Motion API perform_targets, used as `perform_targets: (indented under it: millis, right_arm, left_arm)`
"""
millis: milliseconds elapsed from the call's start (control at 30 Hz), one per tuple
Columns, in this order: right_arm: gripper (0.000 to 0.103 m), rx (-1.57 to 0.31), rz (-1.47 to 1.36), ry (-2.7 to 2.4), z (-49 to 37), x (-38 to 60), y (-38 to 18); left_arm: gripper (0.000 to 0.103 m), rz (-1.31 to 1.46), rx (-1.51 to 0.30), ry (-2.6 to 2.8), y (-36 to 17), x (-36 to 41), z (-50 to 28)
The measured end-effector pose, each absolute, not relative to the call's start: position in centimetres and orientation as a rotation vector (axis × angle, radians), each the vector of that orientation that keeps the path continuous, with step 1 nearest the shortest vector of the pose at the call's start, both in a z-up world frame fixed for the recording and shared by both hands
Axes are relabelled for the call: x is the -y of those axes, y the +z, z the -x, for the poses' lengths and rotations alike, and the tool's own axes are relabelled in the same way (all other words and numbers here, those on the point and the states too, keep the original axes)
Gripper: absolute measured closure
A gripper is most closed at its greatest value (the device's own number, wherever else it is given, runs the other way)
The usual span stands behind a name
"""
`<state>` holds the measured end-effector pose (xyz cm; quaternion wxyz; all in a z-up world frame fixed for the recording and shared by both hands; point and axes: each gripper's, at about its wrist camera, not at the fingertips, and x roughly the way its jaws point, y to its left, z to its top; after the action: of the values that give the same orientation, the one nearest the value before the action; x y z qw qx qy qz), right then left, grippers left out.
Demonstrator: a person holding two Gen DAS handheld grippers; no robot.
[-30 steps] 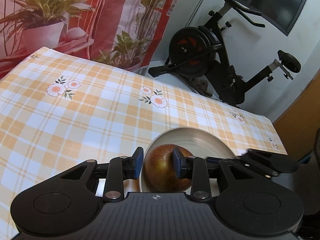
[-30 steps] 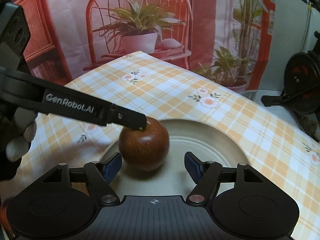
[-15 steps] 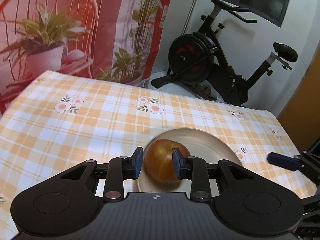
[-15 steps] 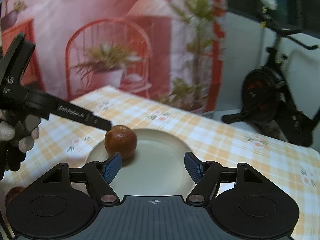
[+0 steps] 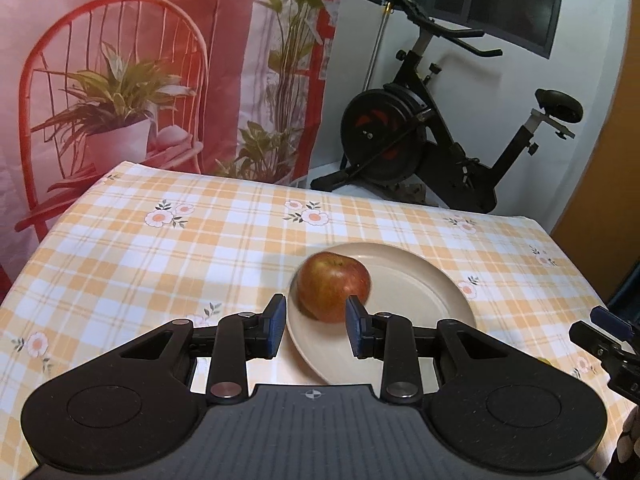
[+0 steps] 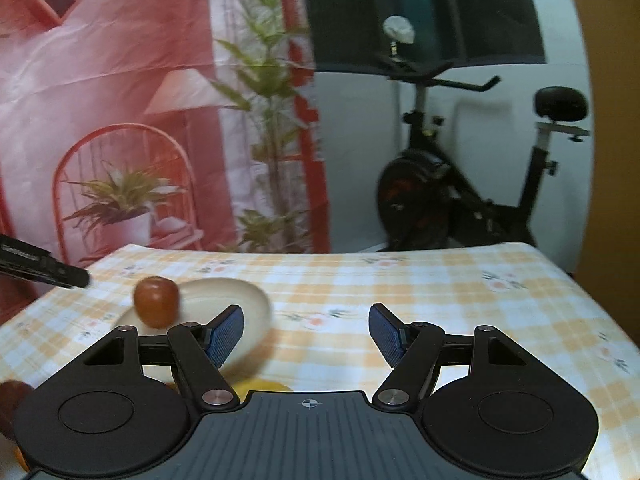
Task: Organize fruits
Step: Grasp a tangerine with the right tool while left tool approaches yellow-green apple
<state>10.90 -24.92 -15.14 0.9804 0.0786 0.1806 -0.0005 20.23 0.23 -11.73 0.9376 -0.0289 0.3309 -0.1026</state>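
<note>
A red-brown apple (image 5: 332, 286) rests on the left part of a beige plate (image 5: 420, 292) on the checked tablecloth. My left gripper (image 5: 316, 326) hovers just short of the apple, its blue pads drawn close with only a narrow gap and nothing between them. In the right wrist view the apple (image 6: 156, 300) and plate (image 6: 244, 300) lie at the left, blurred. My right gripper (image 6: 306, 334) stands open over bare cloth to the right of the plate, holding nothing. A yellow fruit (image 6: 260, 390) peeks out under it, and a dark red fruit (image 6: 10, 400) sits at the lower left.
The table (image 5: 160, 256) wears an orange and white checked cloth with flower prints. An exercise bike (image 5: 432, 136) stands behind it on the right, and a printed curtain (image 5: 120, 80) hangs behind on the left. The right gripper's tip (image 5: 604, 328) shows at the right edge.
My left gripper has drawn back and up from the apple, which stays on the plate. My right gripper has swung right, away from the plate, and rolled.
</note>
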Motion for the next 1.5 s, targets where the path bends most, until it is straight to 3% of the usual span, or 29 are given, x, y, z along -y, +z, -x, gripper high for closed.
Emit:
perform_targets:
  millis: [567, 1067, 1500]
  right_arm:
    - [0.039, -0.495, -0.136, -0.022, -5.5, 25.9, -19.2]
    - [0.065, -0.557, -0.120, 0.045, -5.3, 25.2, -20.3]
    - [0.068, -0.558, -0.116, 0.059, -5.4, 25.2, -20.3]
  left_arm:
    - [0.069, 0.034, -0.641, -0.204, -12.0, 1.8, -13.9]
    - [0.069, 0.065, -0.680, -0.139, -12.7, 0.0, -12.3]
    - [0.069, 0.058, -0.732, -0.182, -13.7, 0.4, -12.3]
